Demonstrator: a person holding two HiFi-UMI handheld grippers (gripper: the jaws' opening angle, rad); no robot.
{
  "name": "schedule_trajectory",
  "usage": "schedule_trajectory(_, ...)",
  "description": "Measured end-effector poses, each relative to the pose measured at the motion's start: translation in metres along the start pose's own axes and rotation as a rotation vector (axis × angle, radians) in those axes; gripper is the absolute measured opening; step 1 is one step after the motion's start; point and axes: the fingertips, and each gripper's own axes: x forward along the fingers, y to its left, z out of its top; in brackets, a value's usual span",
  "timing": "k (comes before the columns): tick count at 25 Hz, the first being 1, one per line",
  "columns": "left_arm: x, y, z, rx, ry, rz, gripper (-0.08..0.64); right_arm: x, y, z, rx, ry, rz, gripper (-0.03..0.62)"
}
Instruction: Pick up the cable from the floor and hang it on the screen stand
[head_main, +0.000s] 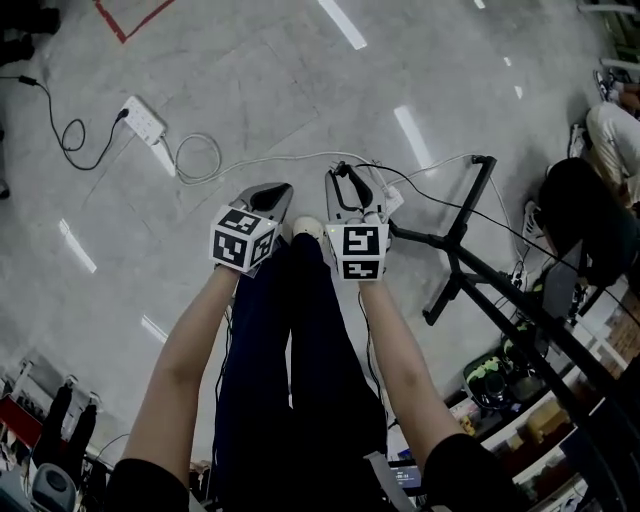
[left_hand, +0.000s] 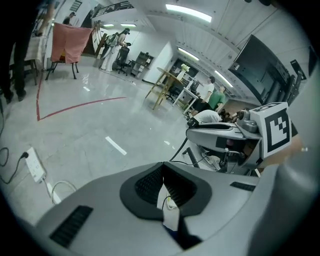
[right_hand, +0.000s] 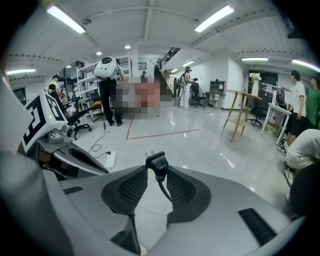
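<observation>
Now, right tool (right_hand: 156, 171) clamping cable (right_hand: 164, 190) by its plug (right_hand: 156, 162) (black), left tool (left_hand: 163, 169) closed

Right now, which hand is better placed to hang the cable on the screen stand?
Right. The right gripper grips the cable plug in its fingers, and the screen stand is on its side. The left gripper is farther away.

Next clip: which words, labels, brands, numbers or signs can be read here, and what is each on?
No readable text in any view.
Left marker cube and right marker cube: black-and-white square patterns only, no letters.
Power strip: any print is too small to read.
Black plug: no marking visible.
</observation>
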Motion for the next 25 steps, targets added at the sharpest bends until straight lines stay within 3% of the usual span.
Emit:
schedule_trajectory(3,-0.01,-0.018,0.018,0.034,-0.021,-0.027,0.008,-0.022,-0.006,0.019,0.014,-0.03,-0.035,0.137)
schedule_trajectory(10,-0.027,-0.054,0.058,-0.007,-0.043,-0.062,0.008,-0.074,-0.035,0.057,0.056,-0.105,-0.113,0.137)
schedule_trajectory(18,-0.044,-0.105,0.113,0.119,-0.056,-0.138,0.008,-0.124,-0.057,0.108,0.093,-0.186,-0.177,0.137)
schedule_trajectory(25,-0.062,-0.157,0.159,0.174,-0.065,-0.207,0.008,-0.168,-0.069,0.136,0.111,-0.214,-0.198,0.136)
